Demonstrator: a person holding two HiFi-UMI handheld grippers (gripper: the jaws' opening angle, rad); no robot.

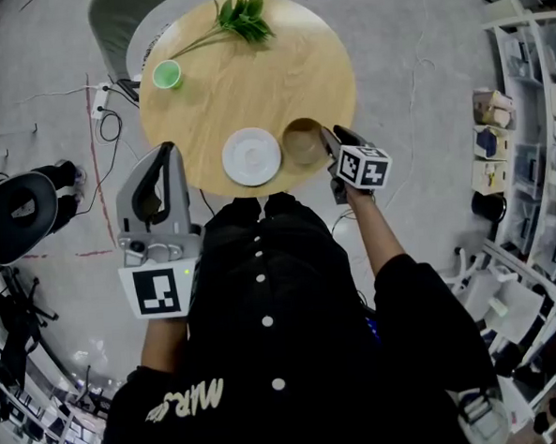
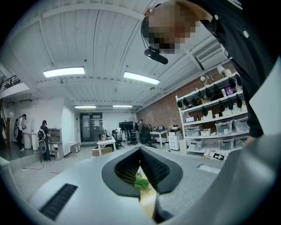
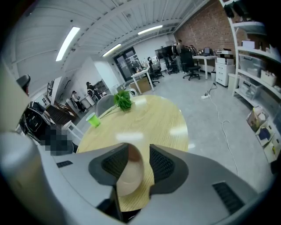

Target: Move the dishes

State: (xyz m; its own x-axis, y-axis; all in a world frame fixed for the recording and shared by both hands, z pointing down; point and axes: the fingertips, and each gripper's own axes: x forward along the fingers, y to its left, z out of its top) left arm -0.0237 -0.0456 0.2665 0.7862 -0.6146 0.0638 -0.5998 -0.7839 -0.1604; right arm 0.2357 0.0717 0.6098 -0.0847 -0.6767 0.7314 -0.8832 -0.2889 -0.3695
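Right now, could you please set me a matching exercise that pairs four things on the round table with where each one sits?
Things:
1 green cup
2 white plate
3 tan bowl
4 leafy sprig

Places, as the head view shows them:
A middle of the far edge of the wooden table
B between the jaws of the right gripper
C left edge of the table
D near edge, just left of the bowl

Pairs: 1-C, 2-D, 3-B, 4-A
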